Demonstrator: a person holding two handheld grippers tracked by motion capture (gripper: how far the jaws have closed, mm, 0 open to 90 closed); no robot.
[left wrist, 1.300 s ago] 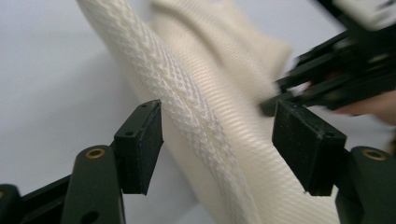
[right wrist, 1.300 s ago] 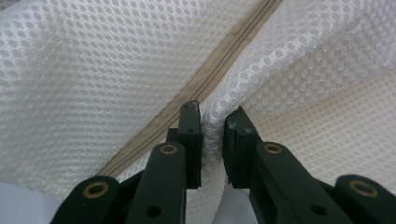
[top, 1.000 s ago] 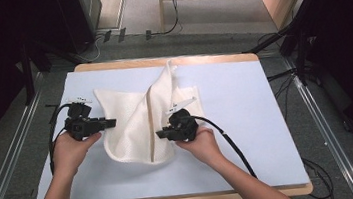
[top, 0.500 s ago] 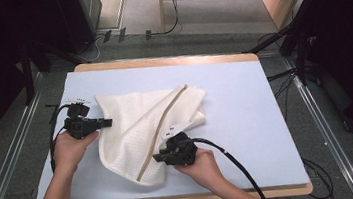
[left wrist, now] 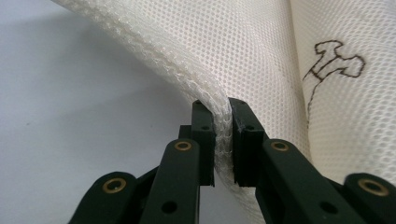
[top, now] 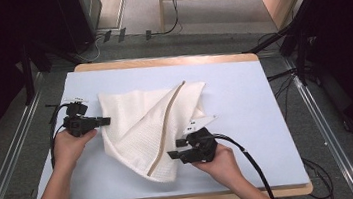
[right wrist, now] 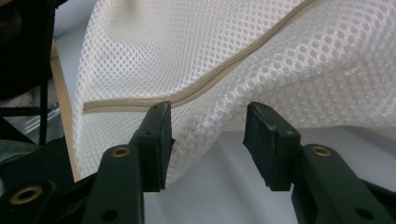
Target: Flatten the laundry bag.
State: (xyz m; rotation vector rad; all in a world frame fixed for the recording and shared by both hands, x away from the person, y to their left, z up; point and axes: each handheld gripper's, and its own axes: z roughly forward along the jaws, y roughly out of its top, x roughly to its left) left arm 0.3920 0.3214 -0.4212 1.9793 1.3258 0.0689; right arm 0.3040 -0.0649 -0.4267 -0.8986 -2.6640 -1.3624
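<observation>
A white mesh cloth [top: 139, 121] with a tan trim [top: 167, 123] lies folded into a rough triangle on the pale blue table top [top: 246, 106]. My left gripper [top: 105, 120] is at the cloth's left edge, shut on a fold of the mesh [left wrist: 223, 135]. A brown stitched mark [left wrist: 336, 65] shows on the cloth past the jaws. My right gripper [top: 175, 155] sits at the cloth's near right edge. In the right gripper view it [right wrist: 208, 119] is open, with the mesh [right wrist: 243, 60] and tan trim [right wrist: 201, 91] just beyond its fingertips.
A small white tag [top: 198, 123] sticks out of the cloth beside the right gripper. The table's wooden edge [top: 165, 62] runs along the far side. Cables [top: 282, 75] and black stands lie on the floor around the table.
The right gripper moved toward the near edge, then slightly right. The cloth's raised flap has come down into a flat fold. The left gripper stayed put.
</observation>
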